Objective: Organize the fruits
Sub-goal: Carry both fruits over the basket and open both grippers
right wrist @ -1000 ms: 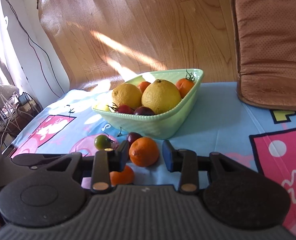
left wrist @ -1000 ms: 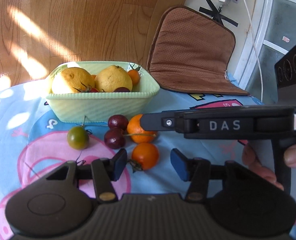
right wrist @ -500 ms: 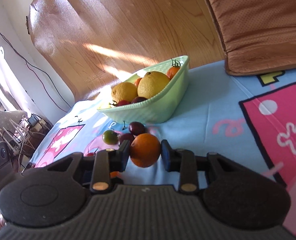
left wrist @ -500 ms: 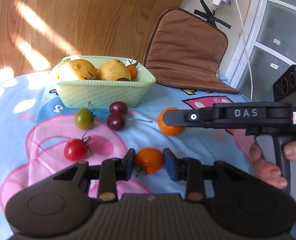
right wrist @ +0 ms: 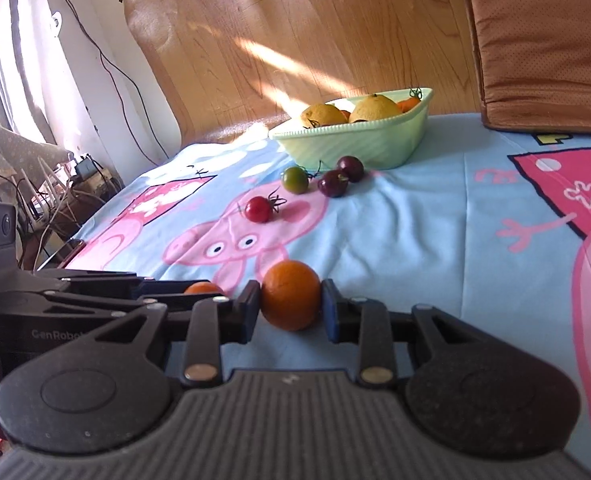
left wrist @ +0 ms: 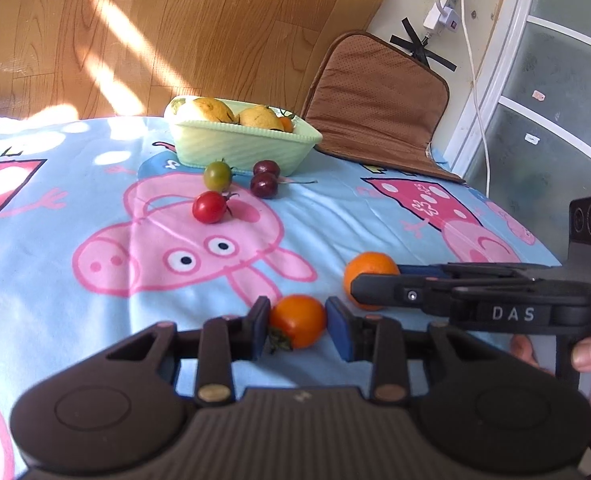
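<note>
My left gripper is shut on a small orange tomato with a green calyx, held just over the cartoon-print blue cloth. Beside it on the right, my right gripper is shut on a round orange; in the right wrist view the pads press both sides of the orange. Far back stands a pale green bowl with two yellow citrus fruits. In front of it lie a green tomato, a red tomato and two dark cherries.
A brown cushion lies at the back right of the table, next to the bowl. A white cable and plug hang on the wall beyond. A person's hand grips the right handle. Wooden floor lies past the far edge.
Both grippers have drawn back from the bowl toward the near side, each carrying its fruit. The left jaws went from open around the orange tomato to shut on it.
</note>
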Demonstrator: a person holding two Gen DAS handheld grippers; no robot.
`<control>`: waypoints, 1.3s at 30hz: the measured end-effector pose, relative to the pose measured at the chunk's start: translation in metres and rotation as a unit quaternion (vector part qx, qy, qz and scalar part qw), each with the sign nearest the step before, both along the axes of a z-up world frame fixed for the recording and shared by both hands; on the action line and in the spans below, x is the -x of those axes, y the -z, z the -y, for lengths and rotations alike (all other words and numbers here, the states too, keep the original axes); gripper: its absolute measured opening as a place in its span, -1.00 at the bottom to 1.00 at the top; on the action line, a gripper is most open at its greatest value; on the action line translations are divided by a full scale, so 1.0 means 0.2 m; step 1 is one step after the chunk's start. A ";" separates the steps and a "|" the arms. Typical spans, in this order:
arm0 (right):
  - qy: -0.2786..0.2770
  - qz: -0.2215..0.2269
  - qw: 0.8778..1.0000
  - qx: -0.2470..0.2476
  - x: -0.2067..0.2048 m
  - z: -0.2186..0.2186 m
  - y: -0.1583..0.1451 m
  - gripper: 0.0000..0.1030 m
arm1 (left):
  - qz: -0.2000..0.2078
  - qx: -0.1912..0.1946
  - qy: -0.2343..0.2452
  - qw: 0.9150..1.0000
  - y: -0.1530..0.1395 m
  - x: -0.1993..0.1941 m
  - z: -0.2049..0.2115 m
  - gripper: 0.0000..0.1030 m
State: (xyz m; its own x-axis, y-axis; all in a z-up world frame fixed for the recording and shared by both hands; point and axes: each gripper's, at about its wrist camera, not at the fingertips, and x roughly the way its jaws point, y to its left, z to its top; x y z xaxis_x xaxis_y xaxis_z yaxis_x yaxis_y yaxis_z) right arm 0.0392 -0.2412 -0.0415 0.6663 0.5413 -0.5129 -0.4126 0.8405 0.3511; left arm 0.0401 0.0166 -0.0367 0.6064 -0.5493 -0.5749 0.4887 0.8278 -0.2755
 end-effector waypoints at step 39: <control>0.065 0.096 0.991 0.063 -0.76 -0.02 -0.16 -0.16 | 0.002 0.029 -0.052 0.998 -0.20 -1.02 0.23 -0.12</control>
